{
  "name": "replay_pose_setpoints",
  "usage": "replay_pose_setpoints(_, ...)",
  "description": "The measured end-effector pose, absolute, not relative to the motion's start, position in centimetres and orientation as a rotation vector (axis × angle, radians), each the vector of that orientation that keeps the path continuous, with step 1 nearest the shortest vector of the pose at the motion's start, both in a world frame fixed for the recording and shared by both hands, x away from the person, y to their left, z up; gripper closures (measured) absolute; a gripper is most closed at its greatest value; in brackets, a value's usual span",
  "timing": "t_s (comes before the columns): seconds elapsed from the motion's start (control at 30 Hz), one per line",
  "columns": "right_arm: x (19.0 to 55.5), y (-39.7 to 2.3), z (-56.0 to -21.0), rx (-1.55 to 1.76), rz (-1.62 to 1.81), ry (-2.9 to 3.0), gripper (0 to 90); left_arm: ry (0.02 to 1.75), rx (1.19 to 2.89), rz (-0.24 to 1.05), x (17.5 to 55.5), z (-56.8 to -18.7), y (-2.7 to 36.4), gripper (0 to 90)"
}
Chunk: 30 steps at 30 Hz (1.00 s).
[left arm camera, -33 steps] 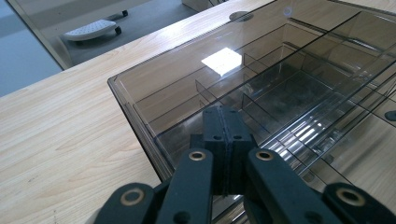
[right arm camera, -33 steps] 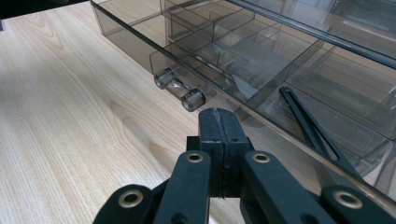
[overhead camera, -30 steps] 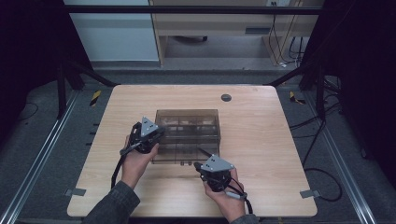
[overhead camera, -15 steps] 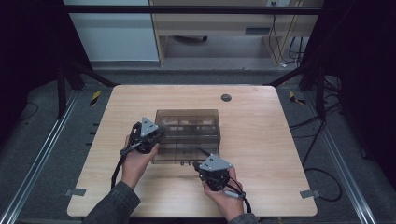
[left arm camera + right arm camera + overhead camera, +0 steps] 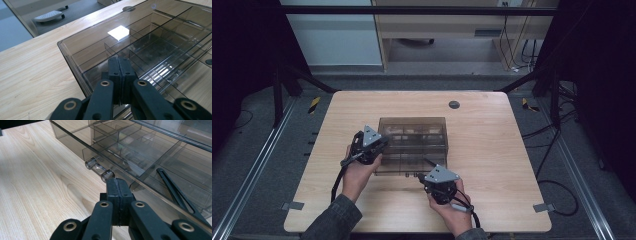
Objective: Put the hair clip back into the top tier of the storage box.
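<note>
Smoky clear box (image 5: 414, 137) without readable words, left gripper (image 5: 121, 75) and right gripper (image 5: 117, 195) both closed, holding nothing.

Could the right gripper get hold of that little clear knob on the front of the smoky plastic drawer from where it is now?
Probably yes: the right gripper sits just before the knob with nothing between, but its jaws are shut and would have to open first.
</note>
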State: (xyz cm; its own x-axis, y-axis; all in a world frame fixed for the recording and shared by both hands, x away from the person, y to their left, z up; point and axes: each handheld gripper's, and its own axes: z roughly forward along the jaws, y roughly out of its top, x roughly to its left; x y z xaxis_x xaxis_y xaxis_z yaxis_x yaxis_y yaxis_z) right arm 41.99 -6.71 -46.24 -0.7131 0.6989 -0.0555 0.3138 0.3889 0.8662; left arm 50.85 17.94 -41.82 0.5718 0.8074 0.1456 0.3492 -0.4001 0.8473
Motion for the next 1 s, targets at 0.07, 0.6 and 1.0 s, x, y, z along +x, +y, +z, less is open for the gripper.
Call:
replay_pose_setpoints(0.07,42.03,-6.74,-46.23,0.876,1.265,2.239,90.0,0.926,1.987,0.711,50.85,-41.82,17.94,88.9)
replay_pose_setpoints(0.6,42.34,-6.87,-46.10,0.889,1.273,2.234,90.0,0.922,1.987,0.710,50.83,-41.85,17.94,88.9)
replay_pose_setpoints(1.0,42.71,-6.82,-46.03,0.894,1.272,2.230,90.0,0.924,1.979,0.711,50.82,-41.90,17.92,89.0)
